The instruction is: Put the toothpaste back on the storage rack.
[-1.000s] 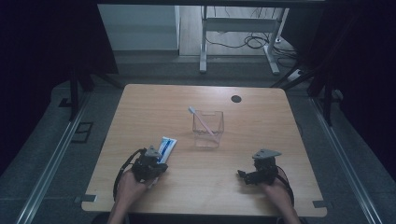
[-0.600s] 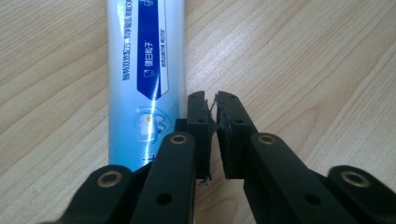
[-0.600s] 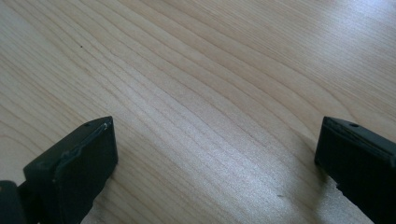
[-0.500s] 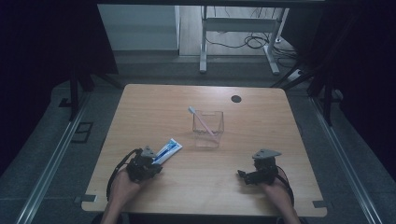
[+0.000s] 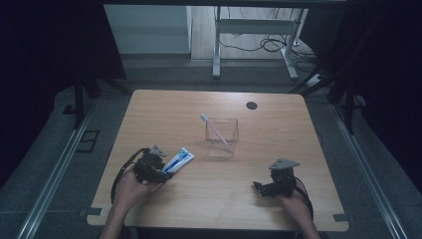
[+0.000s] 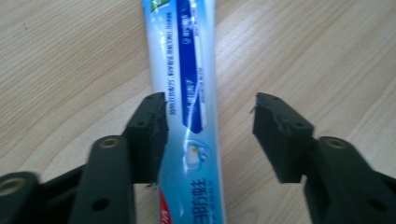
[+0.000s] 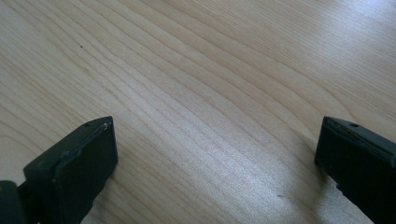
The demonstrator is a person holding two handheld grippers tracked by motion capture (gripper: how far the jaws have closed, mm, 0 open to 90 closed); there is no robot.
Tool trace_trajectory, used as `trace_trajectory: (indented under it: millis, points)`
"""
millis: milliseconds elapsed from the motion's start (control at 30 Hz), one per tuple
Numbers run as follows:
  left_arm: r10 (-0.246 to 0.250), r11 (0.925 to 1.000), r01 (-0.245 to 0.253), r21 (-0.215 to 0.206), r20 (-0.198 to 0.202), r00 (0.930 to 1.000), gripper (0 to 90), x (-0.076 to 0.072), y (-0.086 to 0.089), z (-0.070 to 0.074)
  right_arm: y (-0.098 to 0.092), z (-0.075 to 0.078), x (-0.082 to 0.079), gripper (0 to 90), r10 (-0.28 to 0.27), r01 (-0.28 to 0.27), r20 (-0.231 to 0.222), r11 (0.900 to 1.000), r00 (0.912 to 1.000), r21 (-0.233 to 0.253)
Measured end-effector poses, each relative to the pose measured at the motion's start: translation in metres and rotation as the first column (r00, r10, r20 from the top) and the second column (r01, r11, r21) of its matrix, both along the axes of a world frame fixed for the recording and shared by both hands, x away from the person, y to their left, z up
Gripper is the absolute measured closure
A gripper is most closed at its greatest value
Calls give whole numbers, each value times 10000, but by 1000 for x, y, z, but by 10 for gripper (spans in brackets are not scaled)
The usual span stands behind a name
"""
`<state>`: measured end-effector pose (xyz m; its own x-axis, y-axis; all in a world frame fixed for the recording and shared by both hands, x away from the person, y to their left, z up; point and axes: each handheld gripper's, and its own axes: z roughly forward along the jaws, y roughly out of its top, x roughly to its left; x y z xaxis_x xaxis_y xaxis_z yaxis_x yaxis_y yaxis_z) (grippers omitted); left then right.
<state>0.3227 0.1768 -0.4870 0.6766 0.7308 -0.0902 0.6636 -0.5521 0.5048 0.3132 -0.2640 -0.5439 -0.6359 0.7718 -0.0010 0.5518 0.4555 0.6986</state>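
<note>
Toward the near left corner of the table (image 5: 149,107), the left gripper (image 5: 158,168) sits low over a blue-and-white toothpaste tube (image 5: 179,160) that lies flat on the wood and points toward the middle of the table. Its jaws are spread around the tube (image 6: 187,93) — one pad brushes the tube's edge, the other stands clear of it with bare wood between. As I judge it, the step in hand is either letting go of the tube or closing on it; in both cases the jaws should move squarely across the tube's width, low and level, so the soft body does not twist or skid. Further along, near the table's centre, a clear cup (image 5: 222,137) stands upright with a pink toothbrush (image 5: 215,128) leaning in it, well apart from the tube — probably where the tube belongs. At the near right corner the right gripper (image 5: 263,188) rests idle, jaws wide apart over bare wood, holding nothing.
</note>
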Motion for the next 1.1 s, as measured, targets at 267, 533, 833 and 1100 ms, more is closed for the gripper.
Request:
trace_trajectory:
  millis: [267,533,833,1100]
  points:
    - [65,9993,-41,372,-666,9978,314,21,-9,-2,0,0,0,0,-6,6,-34,10000,10000,-12]
    - [-218,9950,335,940,-1234,9921,262,36,-22,-8,0,0,0,0,6,-6,-24,10000,10000,-11]
    - [-343,9753,719,2087,-1786,9833,316,49,-33,-12,0,0,0,0,9,-9,-18,10000,10000,-16]
    - [-354,9583,1010,2673,-2398,9702,372,58,-42,-16,0,0,0,0,5,-5,-18,10000,10000,-18]
